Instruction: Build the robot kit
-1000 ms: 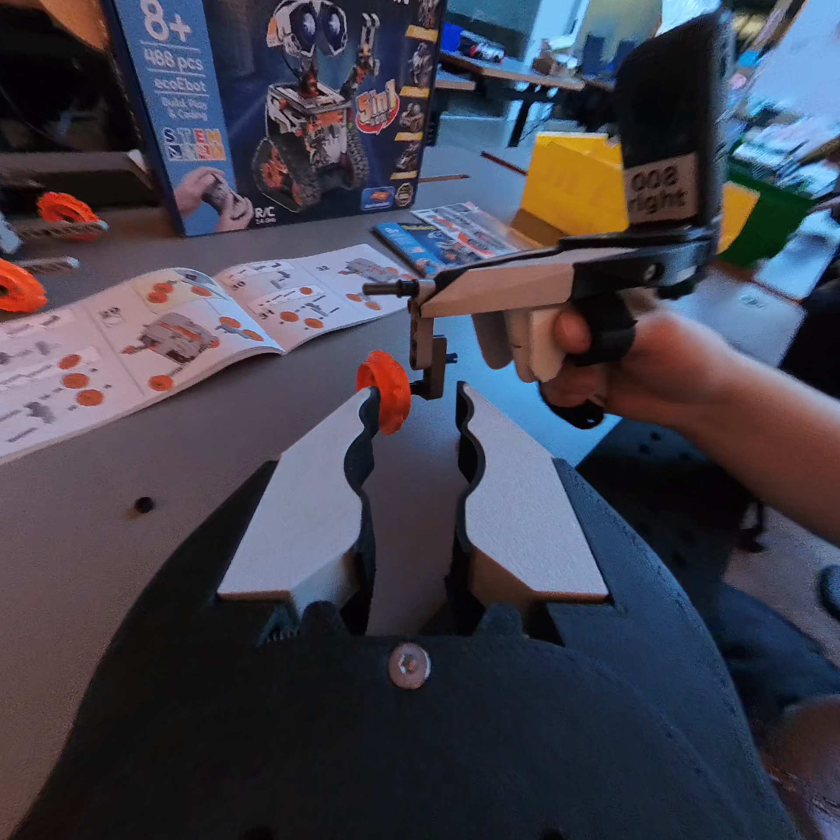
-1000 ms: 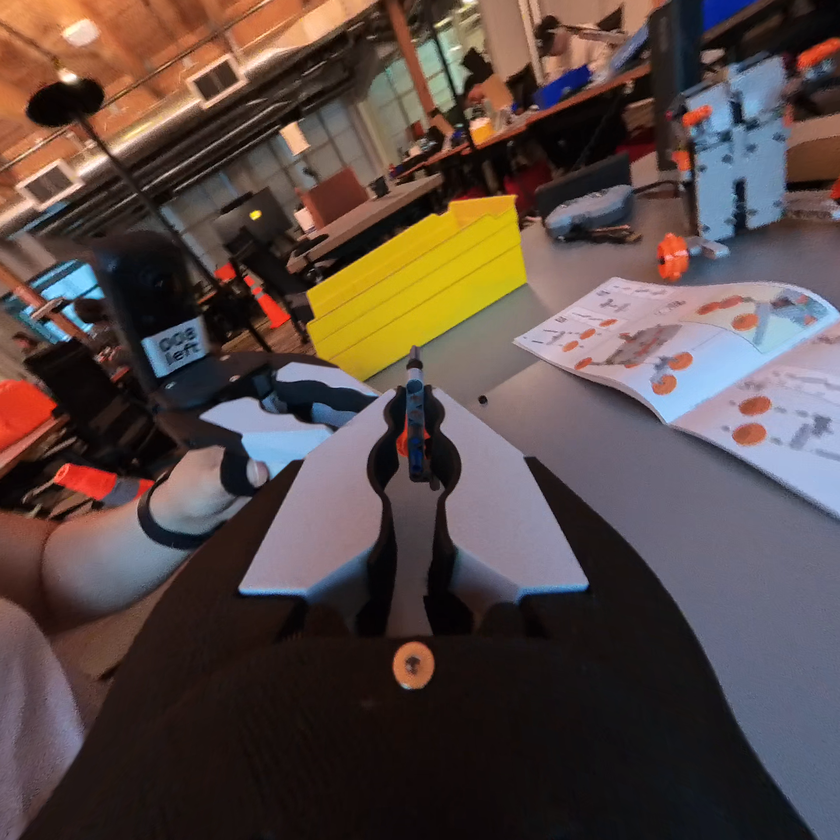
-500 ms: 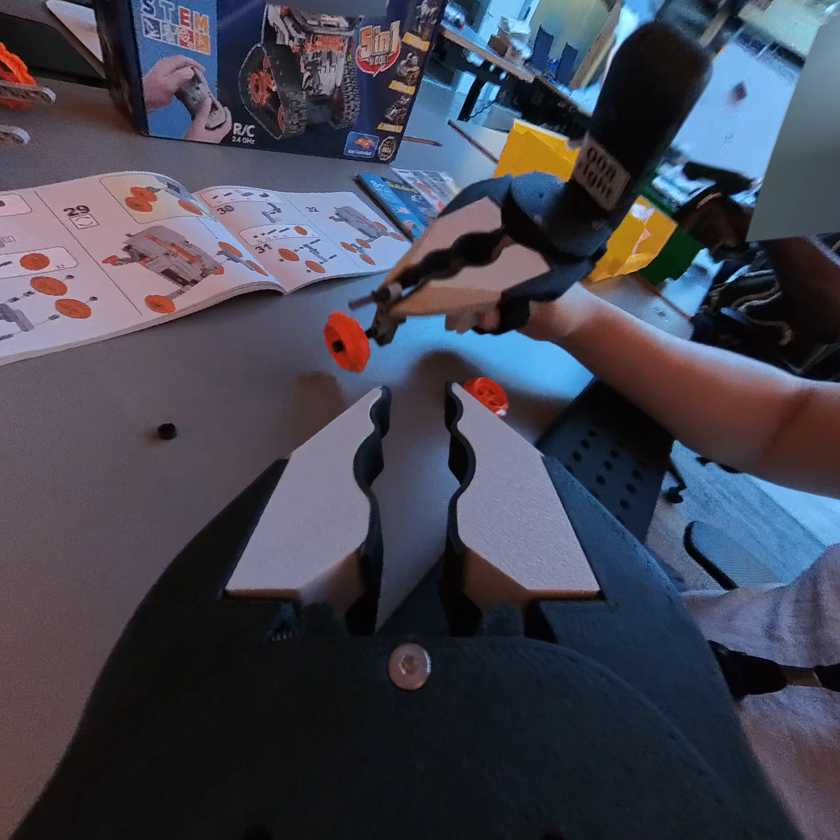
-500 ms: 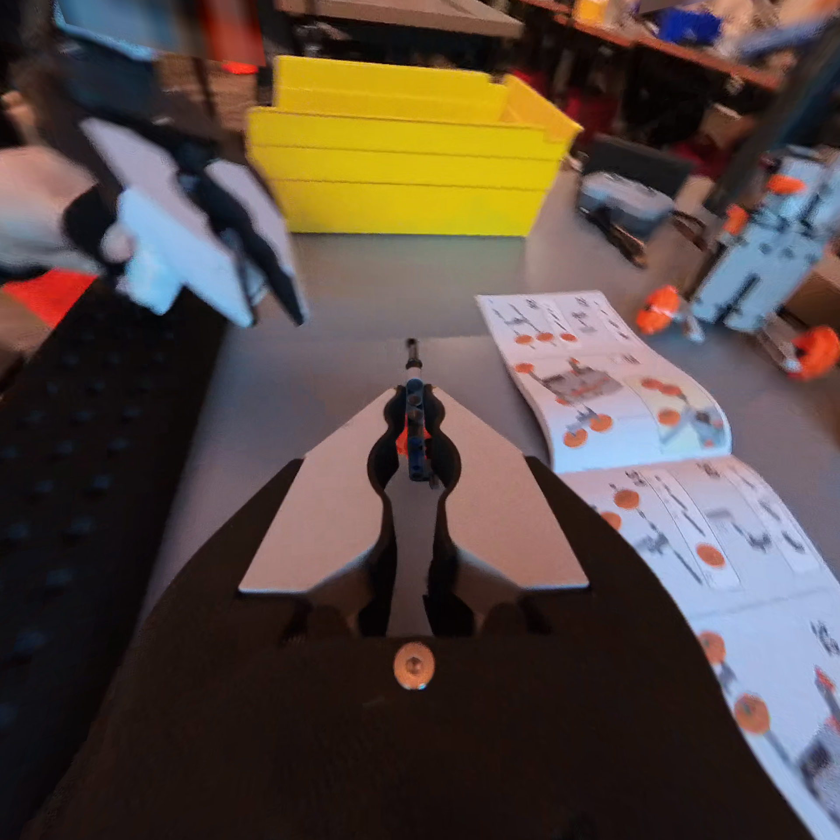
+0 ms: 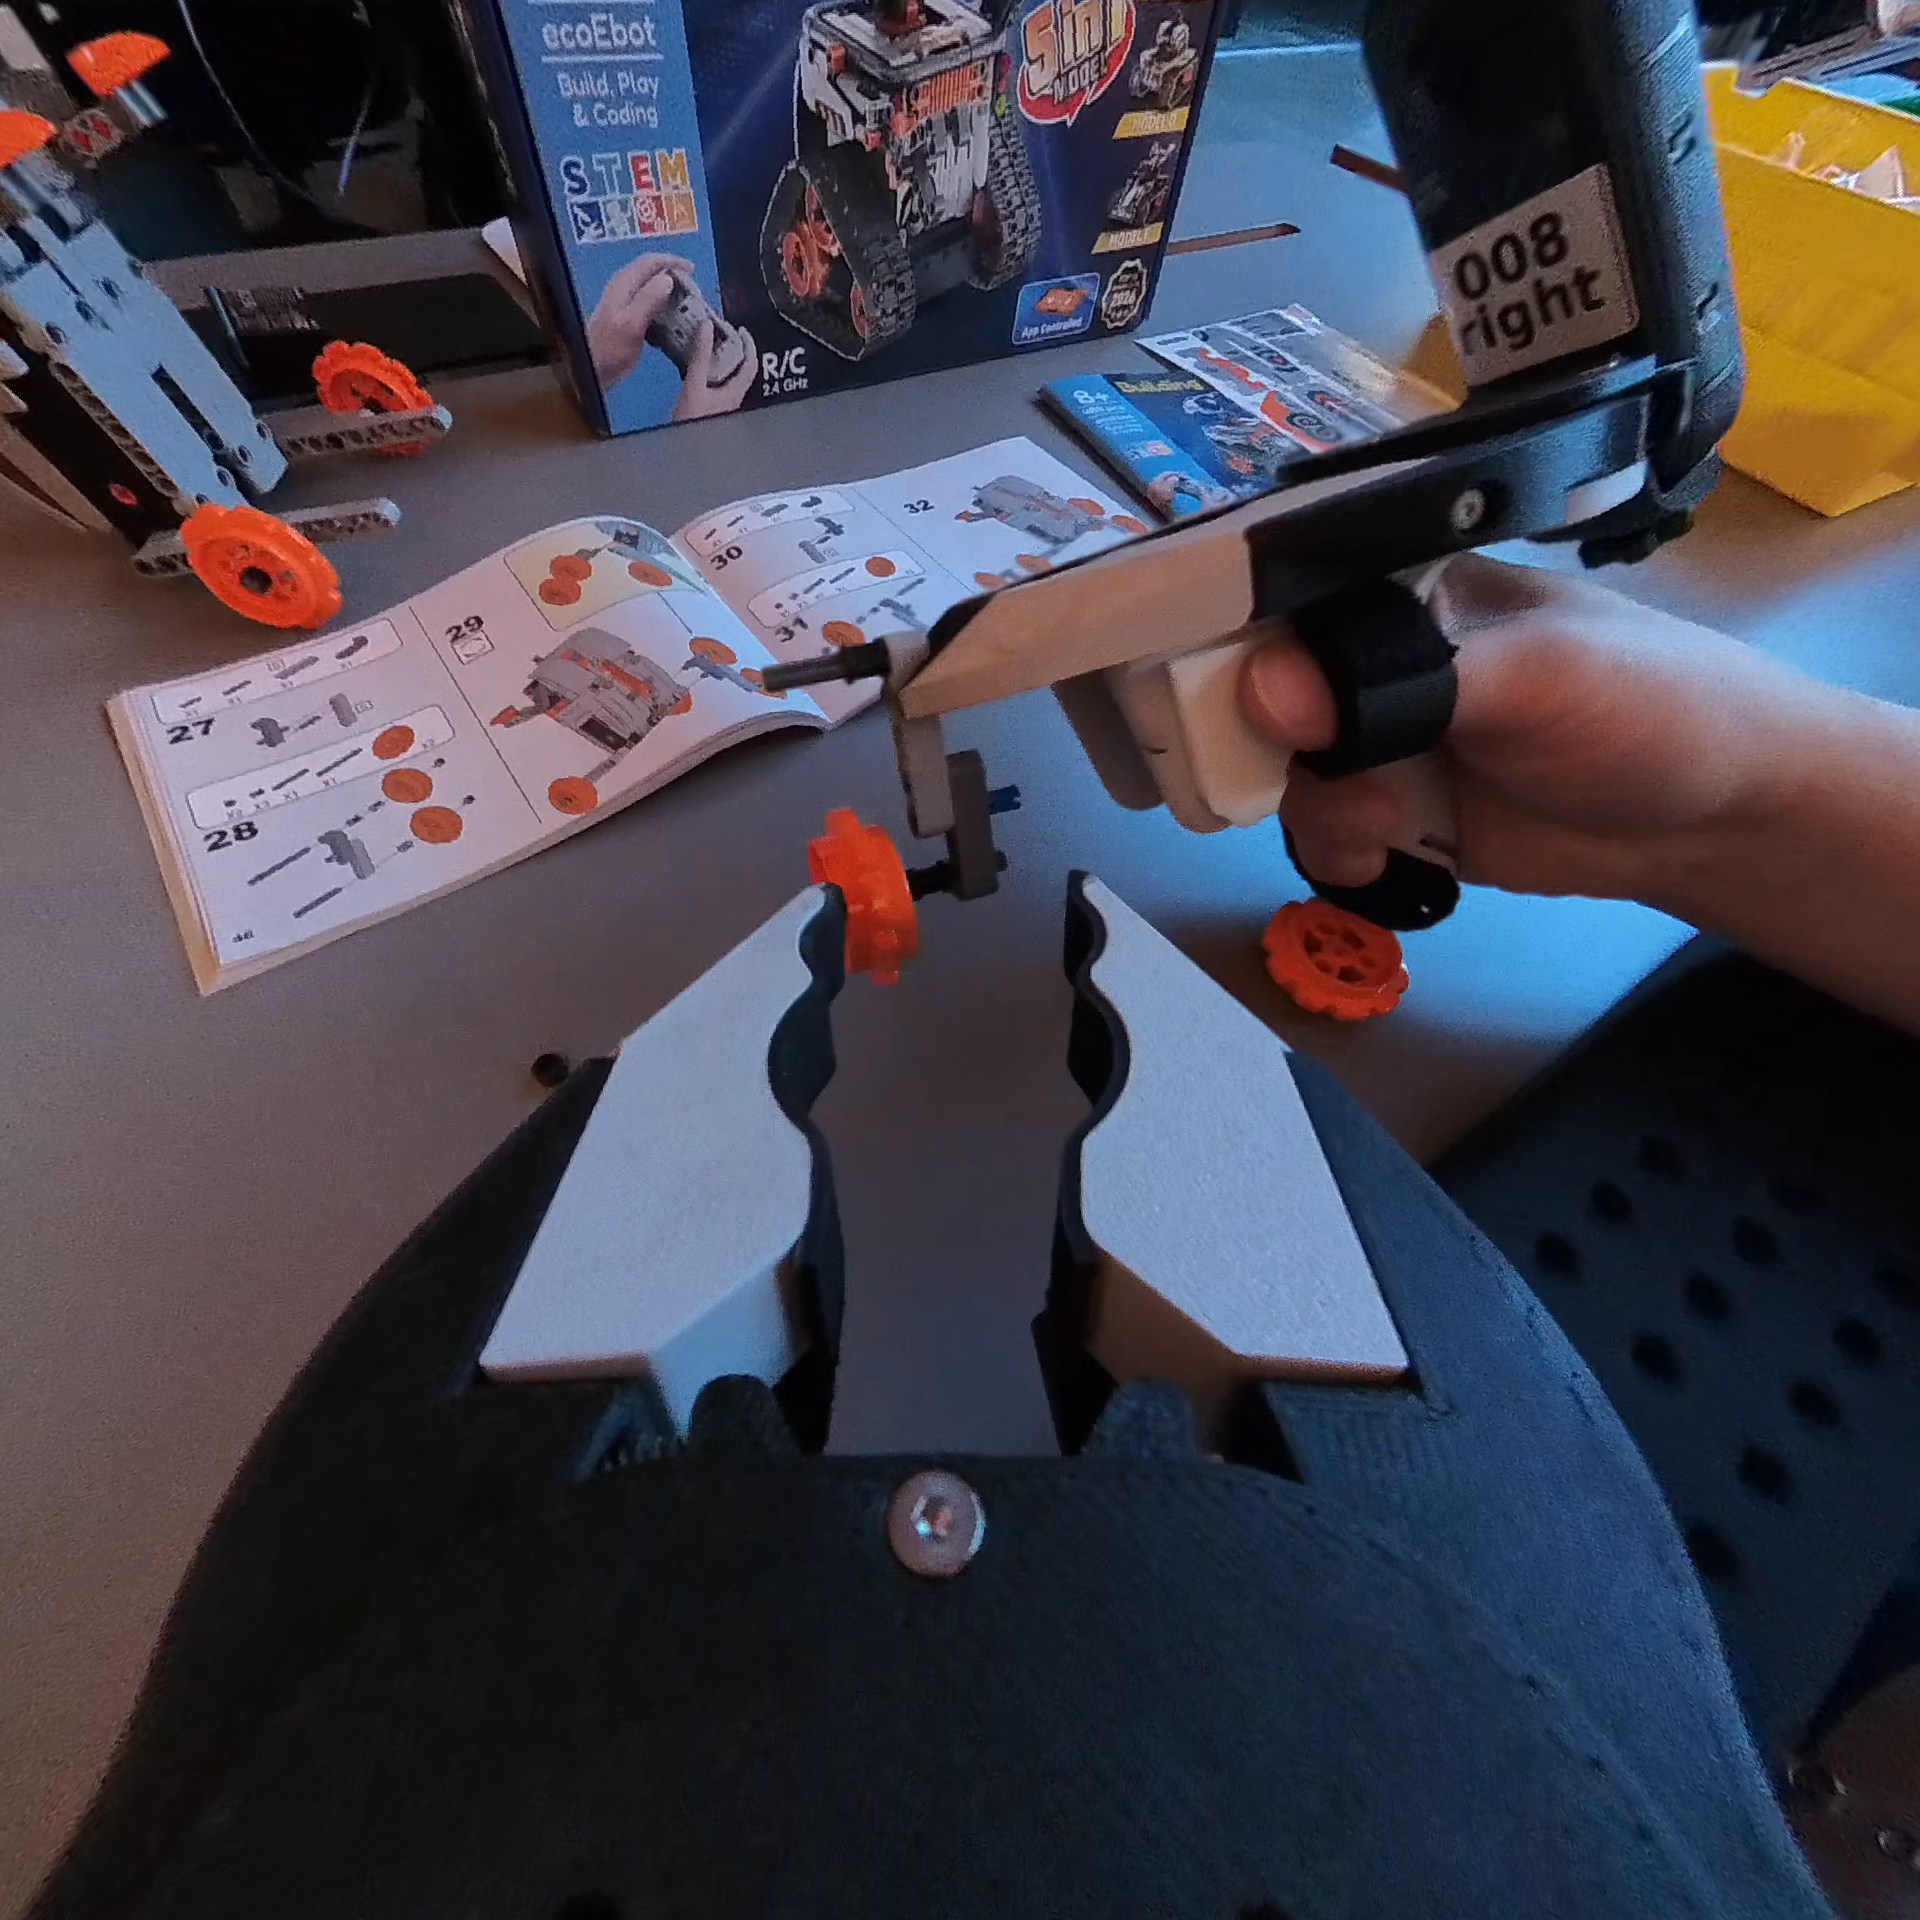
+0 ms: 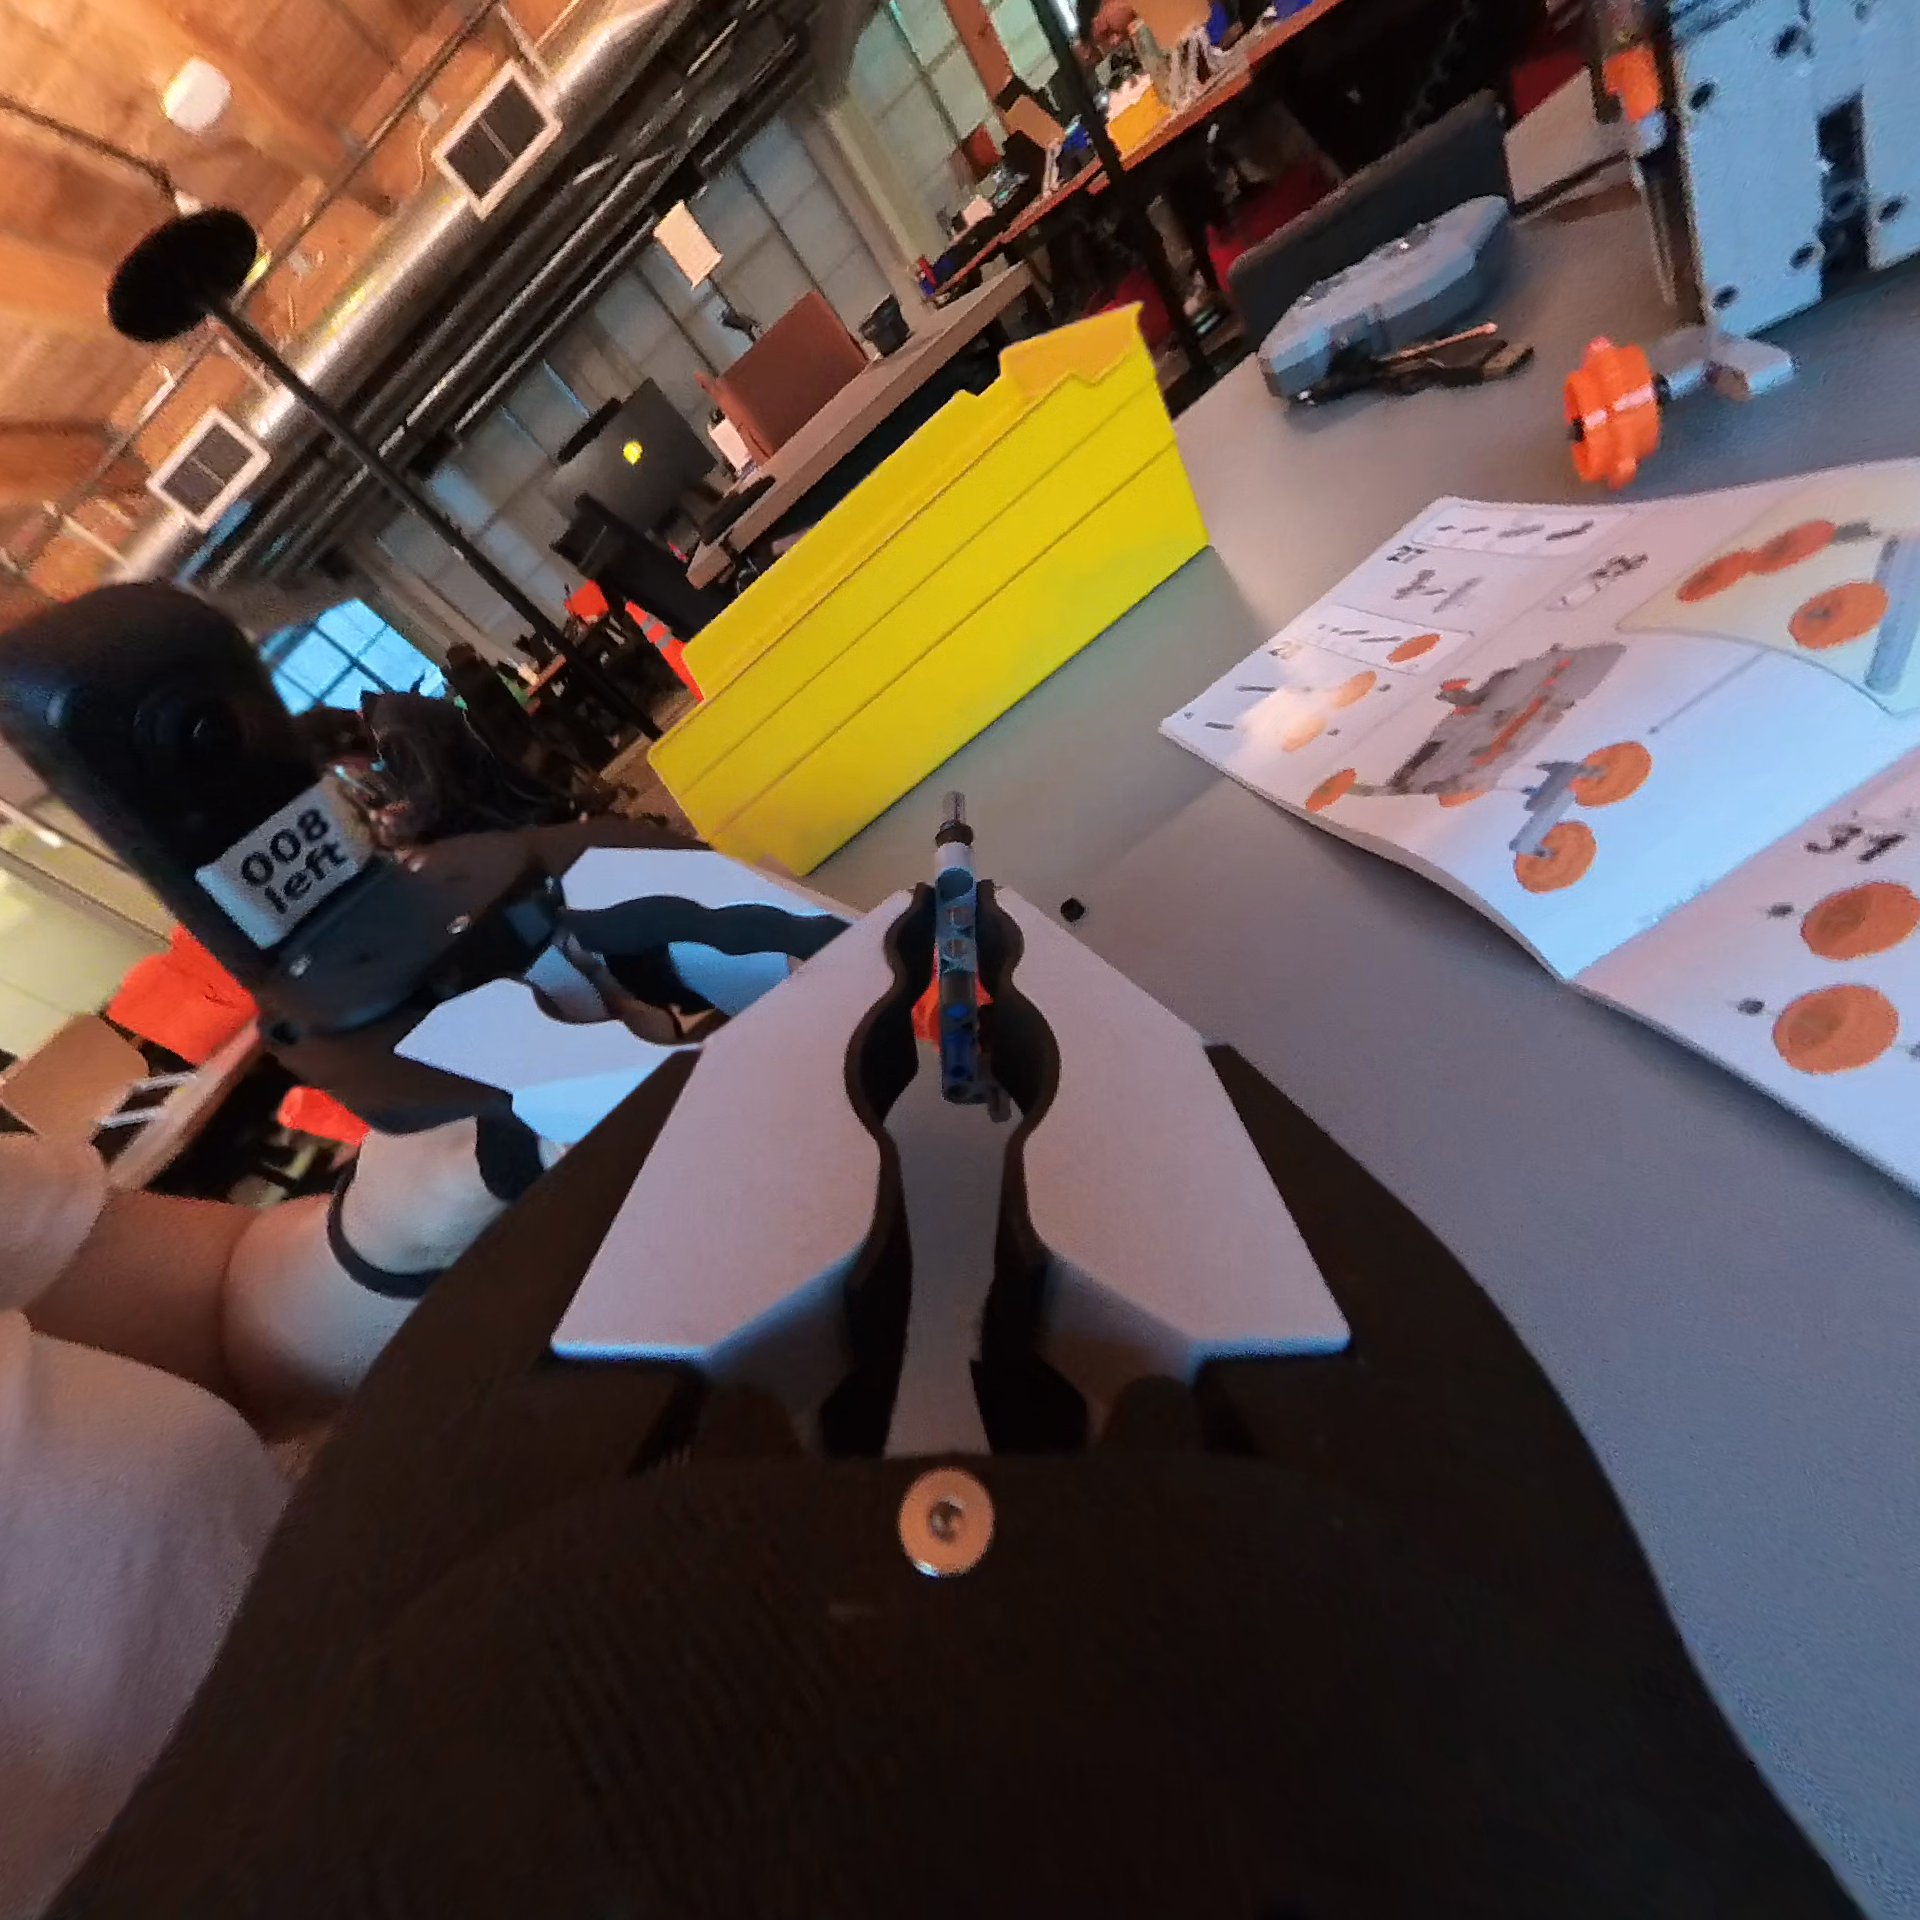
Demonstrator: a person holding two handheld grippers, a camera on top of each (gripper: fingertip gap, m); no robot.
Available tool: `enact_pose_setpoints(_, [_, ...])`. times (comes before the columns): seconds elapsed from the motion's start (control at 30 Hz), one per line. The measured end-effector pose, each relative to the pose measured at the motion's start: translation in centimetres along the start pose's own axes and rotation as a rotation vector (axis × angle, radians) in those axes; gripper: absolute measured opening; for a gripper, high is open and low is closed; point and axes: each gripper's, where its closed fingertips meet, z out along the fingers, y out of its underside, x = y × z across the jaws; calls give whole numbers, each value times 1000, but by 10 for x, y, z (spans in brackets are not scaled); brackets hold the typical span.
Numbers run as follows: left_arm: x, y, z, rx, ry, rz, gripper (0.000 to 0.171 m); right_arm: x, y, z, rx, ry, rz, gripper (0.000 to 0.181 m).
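Note:
My right gripper [image 5: 920, 675] is shut on a small grey beam assembly [image 5: 951, 821] with a black axle sticking out forward. An orange toothed wheel [image 5: 862, 909] sits on a lower axle of that assembly. My left gripper [image 5: 951, 899] is open, and the wheel lies against the tip of its left finger [image 5: 727, 1091], not between the jaws. In the right wrist view the assembly [image 6: 956, 966] is pinched between my right gripper's [image 6: 956, 914] fingers. The wheel [image 6: 923, 1016] peeks out below it, and the left gripper [image 6: 717, 935] is just to the left.
A loose orange wheel [image 5: 1335, 956] lies on the grey table [image 5: 260, 1143] under the right hand. An open instruction booklet [image 5: 520, 707], a kit box [image 5: 831, 187], a part-built model [image 5: 125, 395] and a yellow bin [image 6: 935, 613] stand around. A black perforated surface [image 5: 1714, 1247] is at the right. Both grippers' tips are close together, under 4 cm apart.
The right gripper, tilted and farther off half a second ago, has come back level, bringing the wheel to the left gripper's left fingertip. The left gripper has opened wider.

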Motion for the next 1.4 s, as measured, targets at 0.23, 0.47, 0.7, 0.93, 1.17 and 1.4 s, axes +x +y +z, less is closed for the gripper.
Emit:
enact_pose_setpoints(0.23, [7, -7, 6, 37, -101, 114, 33, 9, 1, -3, 35, -7, 171, 6])
enact_pose_setpoints(0.47, [1, -14, 8, 40, -230, 256, 28, 1, 0, -3, 96, -18, 187, 5])
enact_pose_setpoints(0.7, [6, -10, -1, 41, -58, 15, 22, -17, 7, 0, -17, 90, -408, 6])
enact_pose_setpoints(0.93, [-1, -14, -43, 87, 283, -515, 31, -42, 30, 7, -126, 148, -1161, 6])
enact_pose_setpoints(1.17, [-18, 9, -53, 17, 228, -435, 35, -44, 57, 4, -253, 174, -1665, 6])
enact_pose_setpoints(1.4, [21, 22, -40, -86, 151, 445, 39, -34, 75, 1, -439, 21, -1559, 5])
